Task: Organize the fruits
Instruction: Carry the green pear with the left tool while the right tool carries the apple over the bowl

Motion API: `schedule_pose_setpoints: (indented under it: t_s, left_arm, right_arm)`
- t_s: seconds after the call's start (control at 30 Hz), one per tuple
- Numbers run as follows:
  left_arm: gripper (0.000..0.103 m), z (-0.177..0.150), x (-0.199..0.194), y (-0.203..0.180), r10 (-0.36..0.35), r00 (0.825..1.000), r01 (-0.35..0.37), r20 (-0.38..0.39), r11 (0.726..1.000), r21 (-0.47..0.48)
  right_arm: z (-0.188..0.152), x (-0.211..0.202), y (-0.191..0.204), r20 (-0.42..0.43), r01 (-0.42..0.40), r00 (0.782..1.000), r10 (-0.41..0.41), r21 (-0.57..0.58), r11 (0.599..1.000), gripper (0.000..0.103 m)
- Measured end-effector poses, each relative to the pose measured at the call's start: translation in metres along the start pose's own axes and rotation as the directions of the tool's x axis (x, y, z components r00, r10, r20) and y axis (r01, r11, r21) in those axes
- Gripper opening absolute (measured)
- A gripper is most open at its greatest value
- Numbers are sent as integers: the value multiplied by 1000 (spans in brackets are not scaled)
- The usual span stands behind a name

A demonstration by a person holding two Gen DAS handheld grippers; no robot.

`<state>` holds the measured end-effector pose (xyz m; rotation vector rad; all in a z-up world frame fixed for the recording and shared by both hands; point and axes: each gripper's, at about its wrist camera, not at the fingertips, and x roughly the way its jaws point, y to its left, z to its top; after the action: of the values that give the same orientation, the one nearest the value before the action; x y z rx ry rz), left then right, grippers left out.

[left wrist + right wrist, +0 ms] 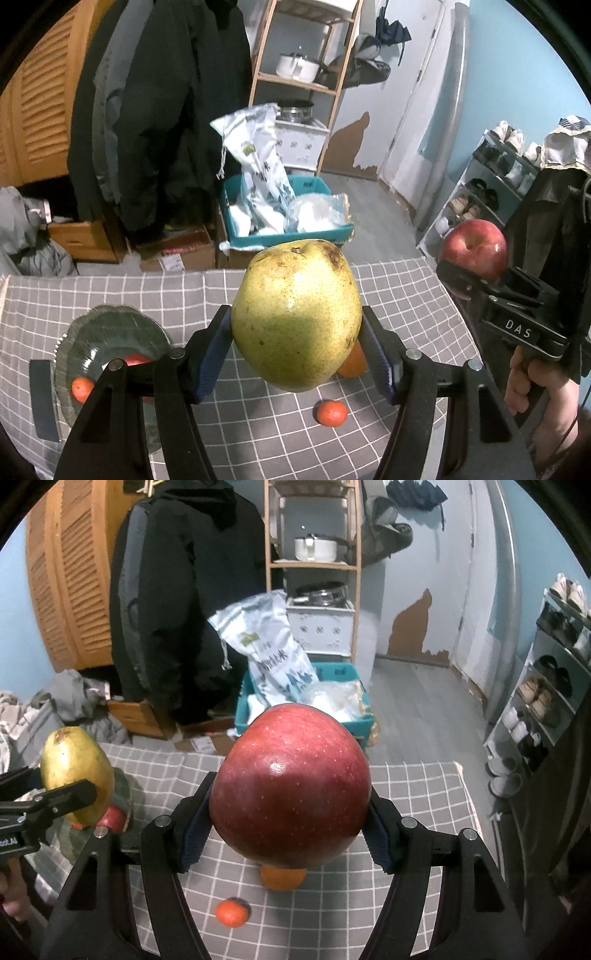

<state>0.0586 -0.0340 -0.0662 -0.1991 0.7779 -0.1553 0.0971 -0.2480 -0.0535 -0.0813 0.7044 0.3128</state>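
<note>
My left gripper (297, 328) is shut on a yellow-green pear (295, 314) and holds it above the checked tablecloth (388, 295). My right gripper (291, 812) is shut on a red apple (291, 786), also held above the table. The apple (476, 249) also shows at the right of the left wrist view, and the pear (75, 771) at the left of the right wrist view. A dark green plate (99, 332) at the left holds a small orange fruit (82, 388) and a red one (138, 360). An orange (282, 878) and a small mandarin (232, 912) lie on the cloth.
Beyond the table's far edge is a teal bin (317, 232) with white bags, cardboard boxes (184, 251), hanging dark coats (166, 110) and a wooden shelf (295, 79). A shoe rack (546, 686) stands at the right.
</note>
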Motion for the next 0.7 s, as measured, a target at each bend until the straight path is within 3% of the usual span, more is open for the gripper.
schedule_pose_setpoints:
  t_s: [0.7]
  left_arm:
    - [69,1,-43,42,89,992,-86,85,995,-40]
  right_arm:
    - [25,-8,65,43,-105,993,108,-59,993,71]
